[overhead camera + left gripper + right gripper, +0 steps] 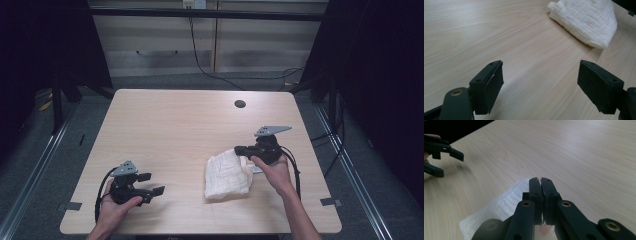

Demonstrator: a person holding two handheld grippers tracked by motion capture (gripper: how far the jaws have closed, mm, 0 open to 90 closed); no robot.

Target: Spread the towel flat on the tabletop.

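A pale wooden table (pixel 165 125) seen from above, with a person's forearms coming in from the near edge, each hand holding a two-jaw gripper. A white cloth (pixel 227 175), loosely folded and rumpled, lies right of centre toward the near side. The right gripper (pixel 241 149) sits at the cloth's far right corner, its jaws pressed together; in the right gripper view (pixel 541 185) the two black jaws meet with only a thin seam between them and the cloth spreads out just beneath, apparently pinched by an edge, though the contact itself is hidden behind the jaws. The left gripper (pixel 151 183) rests well to the left near the table's near edge, clear of the cloth, its jaws spread wide with nothing between them; the left gripper view (pixel 540 85) shows bare wood between them and the cloth off to the far right (pixel 586 21). A small dark hole (pixel 240 104) marks the far side of the table. The step in hand looks like lifting a corner of the cloth to fold or spread it. Next, the right hand would likely need to carry that corner across while keeping its pinch, and the left gripper may have to come over and catch another edge.
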